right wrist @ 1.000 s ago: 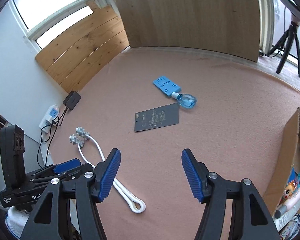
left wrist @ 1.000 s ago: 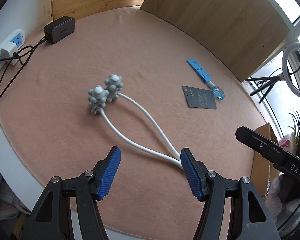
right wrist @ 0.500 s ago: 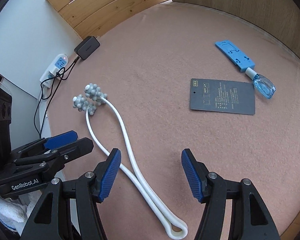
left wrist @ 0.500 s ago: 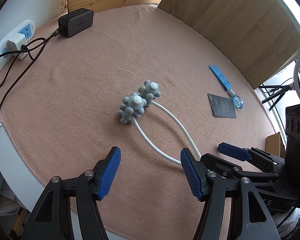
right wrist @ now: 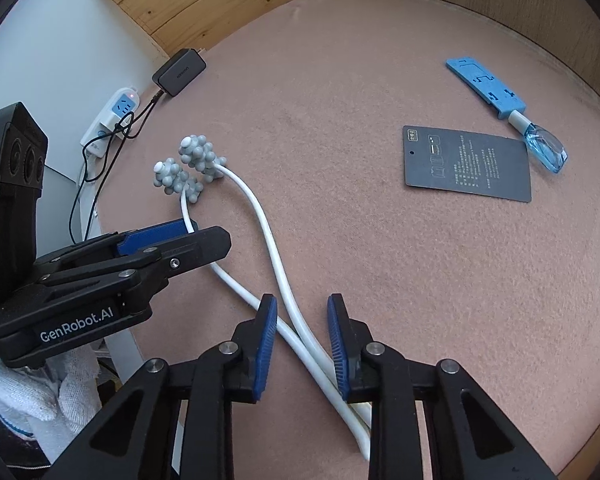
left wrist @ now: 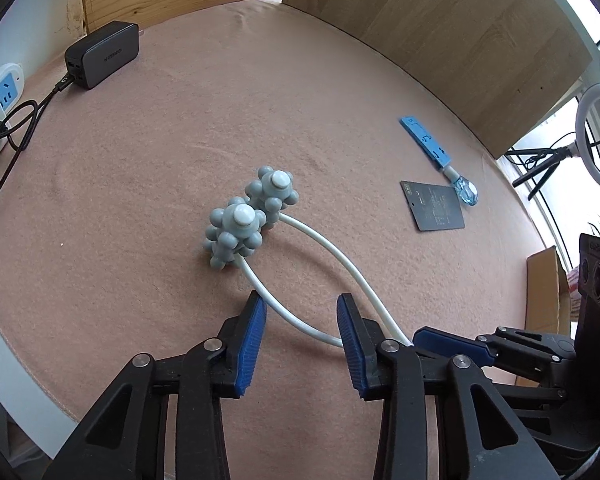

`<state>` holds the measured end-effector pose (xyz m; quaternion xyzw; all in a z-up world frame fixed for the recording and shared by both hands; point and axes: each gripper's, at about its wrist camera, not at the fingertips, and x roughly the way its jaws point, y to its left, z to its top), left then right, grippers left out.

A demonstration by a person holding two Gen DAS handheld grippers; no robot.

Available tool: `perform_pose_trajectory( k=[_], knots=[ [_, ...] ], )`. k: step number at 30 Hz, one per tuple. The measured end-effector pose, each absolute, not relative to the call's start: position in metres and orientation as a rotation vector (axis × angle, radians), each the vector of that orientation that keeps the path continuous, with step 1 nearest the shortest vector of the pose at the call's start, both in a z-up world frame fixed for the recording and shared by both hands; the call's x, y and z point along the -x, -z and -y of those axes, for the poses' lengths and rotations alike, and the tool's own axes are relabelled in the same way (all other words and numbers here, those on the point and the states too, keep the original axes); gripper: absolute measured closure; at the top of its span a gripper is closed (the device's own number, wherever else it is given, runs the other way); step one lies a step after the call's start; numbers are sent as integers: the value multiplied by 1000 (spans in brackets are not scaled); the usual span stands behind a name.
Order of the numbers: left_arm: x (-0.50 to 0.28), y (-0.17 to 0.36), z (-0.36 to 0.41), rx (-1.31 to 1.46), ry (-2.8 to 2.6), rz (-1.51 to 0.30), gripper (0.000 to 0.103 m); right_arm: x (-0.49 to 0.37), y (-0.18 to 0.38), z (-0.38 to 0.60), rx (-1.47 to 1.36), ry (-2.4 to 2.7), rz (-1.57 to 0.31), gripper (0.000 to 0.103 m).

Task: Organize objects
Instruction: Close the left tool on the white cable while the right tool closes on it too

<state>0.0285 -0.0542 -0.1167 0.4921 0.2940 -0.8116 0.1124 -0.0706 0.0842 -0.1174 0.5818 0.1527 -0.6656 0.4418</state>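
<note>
One massager [left wrist: 260,216] lies on the pink-covered tabletop [left wrist: 180,140]: two knobbly grey heads side by side, two white arms running back to a shared loop. The left gripper [left wrist: 300,336] is closing with one arm between its blue pads, not yet pressed. The right gripper [right wrist: 302,344] is closing around both arms (pads near, contact unclear). Further off lie one dark card [right wrist: 466,168], one blue holder [right wrist: 486,88] and one small clear-blue bottle [right wrist: 546,148] touching its end. One black charger [left wrist: 102,54] and one power strip [left wrist: 0,100] sit at the far edge; one cardboard box [left wrist: 546,312] stands beside the tabletop.
</note>
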Motion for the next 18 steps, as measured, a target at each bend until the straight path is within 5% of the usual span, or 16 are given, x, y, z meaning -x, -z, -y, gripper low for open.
perform_pose_trajectory(
  k=[18],
  knots=[
    [31,123,26,-1622,2558,-815,88,46,116,-110,-1497,1669,-164,91]
  ],
)
